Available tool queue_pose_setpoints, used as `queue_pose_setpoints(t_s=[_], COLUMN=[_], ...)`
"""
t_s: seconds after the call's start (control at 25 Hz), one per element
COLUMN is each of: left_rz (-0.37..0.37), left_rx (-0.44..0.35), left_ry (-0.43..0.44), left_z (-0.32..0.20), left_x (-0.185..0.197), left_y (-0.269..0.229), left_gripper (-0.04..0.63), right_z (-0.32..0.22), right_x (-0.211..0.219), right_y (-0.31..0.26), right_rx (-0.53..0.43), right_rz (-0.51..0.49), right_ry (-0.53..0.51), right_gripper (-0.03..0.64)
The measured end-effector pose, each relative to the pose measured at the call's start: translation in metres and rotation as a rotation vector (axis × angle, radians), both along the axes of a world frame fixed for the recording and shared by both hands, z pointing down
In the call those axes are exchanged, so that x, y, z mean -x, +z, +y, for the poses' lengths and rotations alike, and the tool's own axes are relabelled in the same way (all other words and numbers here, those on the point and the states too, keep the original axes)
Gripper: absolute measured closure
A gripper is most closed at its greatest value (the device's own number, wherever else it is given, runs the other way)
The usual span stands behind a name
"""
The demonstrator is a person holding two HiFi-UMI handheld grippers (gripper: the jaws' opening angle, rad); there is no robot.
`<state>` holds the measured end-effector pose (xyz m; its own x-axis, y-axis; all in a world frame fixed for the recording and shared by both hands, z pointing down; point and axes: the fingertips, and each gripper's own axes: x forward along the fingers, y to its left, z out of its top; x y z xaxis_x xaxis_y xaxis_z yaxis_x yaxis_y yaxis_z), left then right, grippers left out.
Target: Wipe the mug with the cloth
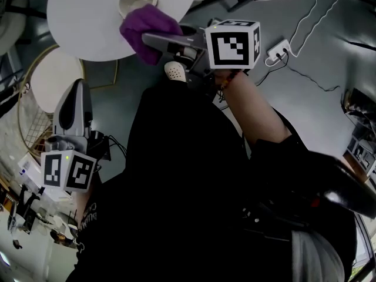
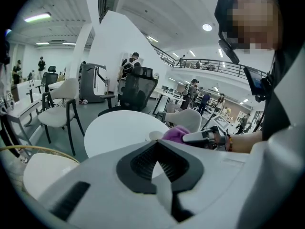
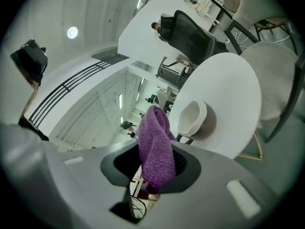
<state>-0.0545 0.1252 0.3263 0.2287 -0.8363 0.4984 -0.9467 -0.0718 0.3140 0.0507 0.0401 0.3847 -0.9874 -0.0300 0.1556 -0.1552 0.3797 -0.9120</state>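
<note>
A mug (image 1: pixel 138 0), white inside and brown outside, stands on the round white table (image 1: pixel 88 22) near its edge. My right gripper (image 1: pixel 154 40) is shut on a bunched purple cloth (image 1: pixel 150 29), which sits just in front of the mug at the table's rim. In the right gripper view the cloth (image 3: pixel 155 147) hangs between the jaws of the right gripper (image 3: pixel 155 165), with the mug (image 3: pixel 195 120) just beyond it. My left gripper (image 1: pixel 78 90) is low on the left, away from the table, shut and holding nothing. In its own view the left gripper (image 2: pixel 158 149) faces the table (image 2: pixel 114 128).
A round white chair seat (image 1: pixel 53 78) with a gold wire frame (image 1: pixel 26 125) stands left of the table. A power strip (image 1: pixel 279 50) and cables lie on the grey floor at the right. A white chair (image 2: pixel 62 97) and several people stand farther off.
</note>
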Motion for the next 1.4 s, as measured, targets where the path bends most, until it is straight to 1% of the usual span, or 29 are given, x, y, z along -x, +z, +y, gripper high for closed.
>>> queue_pose_setpoints(t_s=[0.28,0.68,0.84,0.96,1.08,1.2,1.32,1.4], left_rz=[0.023,0.089,0.127,0.154,0.176,0.168,0.126,0.1], left_rx=[-0.033,-0.058,-0.064,-0.053,-0.045,-0.015,0.015,0.021], left_ry=[0.002,0.023,0.028,0.025,0.055,0.09,0.112,0.14], left_z=[-0.007,-0.015,-0.027,-0.041,-0.065,-0.088,-0.098,-0.1], left_x=[-0.008,-0.025,-0.029,-0.021,-0.014,-0.012,-0.014,-0.021], left_y=[0.0,-0.001,0.014,0.027,0.048,0.077,0.098,0.105], left_gripper=[0.591,0.591,0.591,0.591,0.591,0.591,0.591,0.591], right_z=[0.002,0.004,0.003,0.003,-0.005,-0.016,-0.018,-0.018], right_x=[0.0,0.004,-0.001,0.004,0.009,0.006,-0.004,-0.013], right_y=[0.004,0.004,0.008,0.011,0.023,0.047,0.061,0.065], right_rx=[-0.006,-0.037,-0.049,-0.057,-0.055,-0.047,-0.058,-0.076], right_rz=[0.02,0.072,0.114,0.13,0.149,0.176,0.199,0.214], right_ry=[-0.025,-0.055,-0.066,-0.073,-0.081,-0.09,-0.096,-0.09], right_gripper=[0.513,0.514,0.513,0.514,0.512,0.513,0.512,0.512])
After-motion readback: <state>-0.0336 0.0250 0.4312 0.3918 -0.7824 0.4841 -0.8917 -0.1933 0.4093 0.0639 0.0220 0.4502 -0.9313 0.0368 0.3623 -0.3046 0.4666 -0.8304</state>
